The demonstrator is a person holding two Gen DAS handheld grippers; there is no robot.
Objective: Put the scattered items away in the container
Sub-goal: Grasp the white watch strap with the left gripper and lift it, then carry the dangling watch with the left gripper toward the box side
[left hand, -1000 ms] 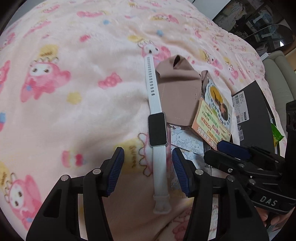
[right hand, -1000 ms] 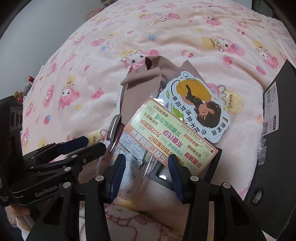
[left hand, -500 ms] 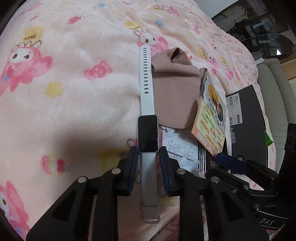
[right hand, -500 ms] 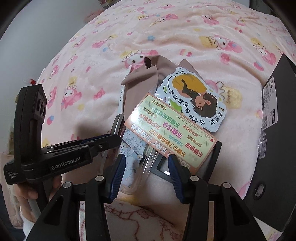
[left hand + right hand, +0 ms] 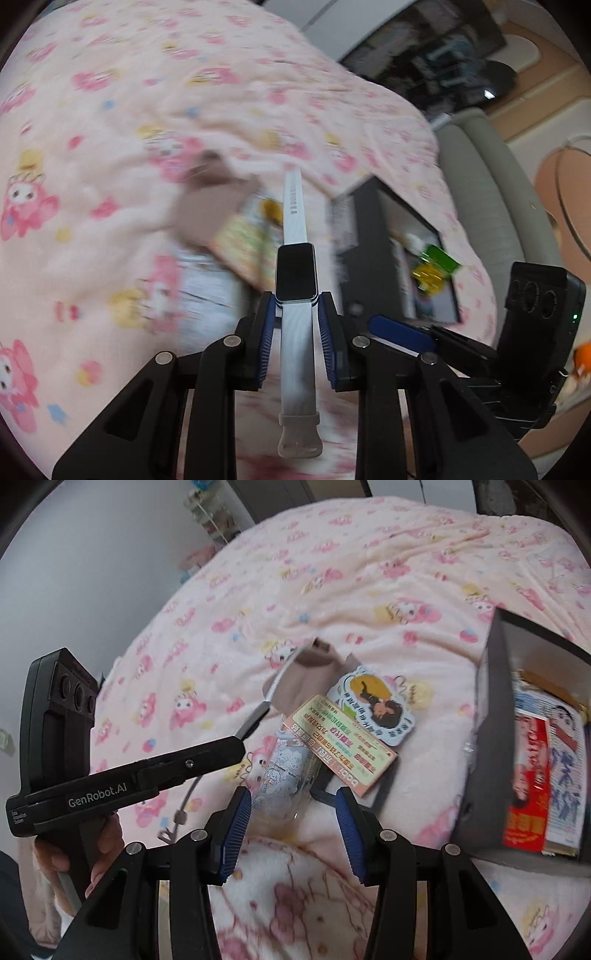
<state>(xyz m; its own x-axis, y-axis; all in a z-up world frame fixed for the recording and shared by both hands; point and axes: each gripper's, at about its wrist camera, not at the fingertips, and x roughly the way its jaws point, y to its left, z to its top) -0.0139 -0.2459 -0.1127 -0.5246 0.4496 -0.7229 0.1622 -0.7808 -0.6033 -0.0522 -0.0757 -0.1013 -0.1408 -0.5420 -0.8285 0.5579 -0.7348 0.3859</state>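
My left gripper (image 5: 296, 332) is shut on the white strap of a smartwatch (image 5: 295, 271) with a black screen and holds it lifted off the pink blanket; the watch also shows in the right wrist view (image 5: 258, 716), hanging from the left gripper. My right gripper (image 5: 291, 823) is open and empty, low over a clear printed pouch (image 5: 284, 775). Beside the pouch lie a green-and-orange card (image 5: 343, 744), a round-cornered sticker card (image 5: 373, 703) and a brown pouch (image 5: 306, 675). The black box (image 5: 491, 716) stands open at the right with booklets inside; it also shows in the left wrist view (image 5: 373, 236).
The pink cartoon-print blanket (image 5: 332, 572) covers the whole bed. A black frame (image 5: 384, 794) lies under the cards. A grey sofa edge (image 5: 480, 206) and shelves lie beyond the bed on the right.
My left gripper closed on the watch strap, lifted it off the blanket and swung right toward the box. My right gripper stayed open over the clear pouch.
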